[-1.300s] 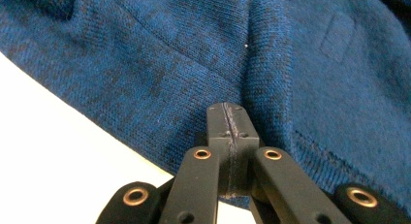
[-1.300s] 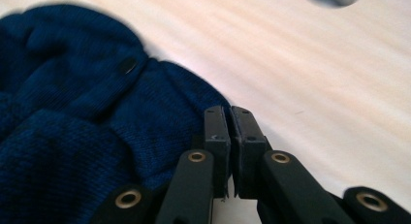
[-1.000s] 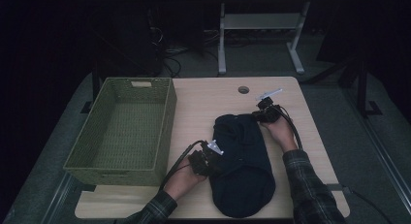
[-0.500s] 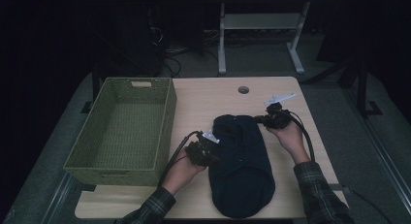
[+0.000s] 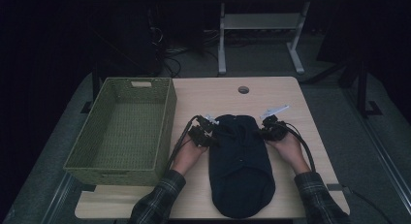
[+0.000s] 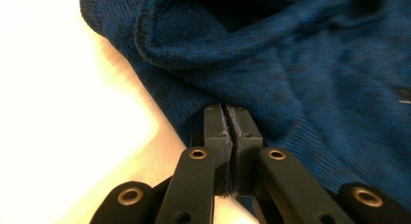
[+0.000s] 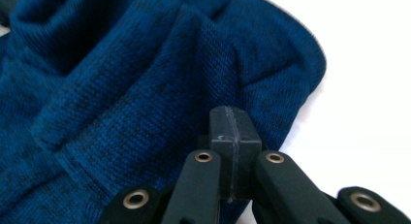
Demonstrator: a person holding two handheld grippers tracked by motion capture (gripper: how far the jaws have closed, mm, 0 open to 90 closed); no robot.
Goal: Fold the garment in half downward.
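Both hands have shifted since the earlier high-view frames: the left hand-held gripper (image 5: 207,133) has gone up the garment's left edge toward its far end, and the right hand-held gripper (image 5: 270,129) has drawn back nearer along the right edge, so the pair now sit level with each other.

High view: dark blue knitted garment (image 5: 240,166), folded into a long bundle, lies lengthwise on the pale wooden bench (image 5: 271,95), right of the empty green woven basket (image 5: 121,129). One hand-held gripper flanks each side of its far end.

Left gripper view: jaws pressed together, pads meeting at the knit's edge (image 6: 291,83); whether cloth is pinched between them I cannot tell.

Right gripper view: jaws likewise shut, tips against a fold of the garment (image 7: 145,88); grip on fabric unclear.

Step in hand, by judgement: squaring up or gathering the bundle's far end. Next move likely calls for a secure pinch on both edges before lifting toward the basket.
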